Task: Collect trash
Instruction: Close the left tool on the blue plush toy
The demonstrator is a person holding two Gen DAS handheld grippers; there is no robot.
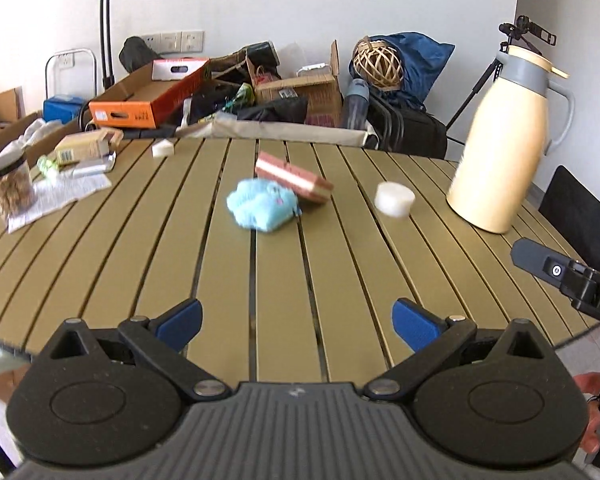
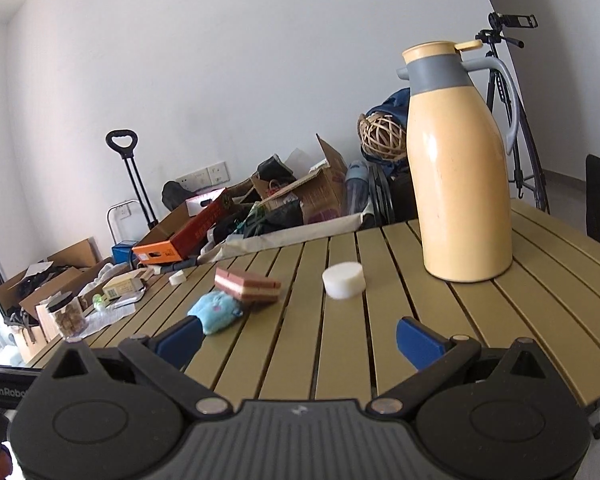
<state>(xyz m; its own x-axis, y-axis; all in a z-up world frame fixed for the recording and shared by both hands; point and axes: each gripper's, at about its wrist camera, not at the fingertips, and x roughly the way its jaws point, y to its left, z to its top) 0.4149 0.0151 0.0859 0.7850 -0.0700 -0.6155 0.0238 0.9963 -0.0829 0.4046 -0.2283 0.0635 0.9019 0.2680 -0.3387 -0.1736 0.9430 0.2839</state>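
**Both grippers spread, nothing held, trash out ahead on table**

Left gripper (image 1: 296, 322): fingers released wide, empty, low over the slatted table (image 1: 140, 264). Blue cloth wad (image 1: 262, 209) sits at 12 o'clock from the finger gap, well apart. Pink-and-white sponge block (image 1: 294, 177) touches the wad at its 1 o'clock, tilted. White round puck (image 1: 394, 198) at 1 o'clock from the fingers, near the cream jug (image 1: 508, 144), which stands upright at 2 o'clock. Jar (image 1: 10, 188), papers and a small carton (image 1: 86, 147) at 10 o'clock.

Right gripper (image 2: 298, 342): fingers released wide, empty. Puck (image 2: 344, 280) at 12 to 1 o'clock, apart. Cloth wad (image 2: 217, 312) just beyond the left fingertip (image 2: 180, 338) at 11 o'clock; contact unclear. Jug (image 2: 458, 176) at 2 o'clock.
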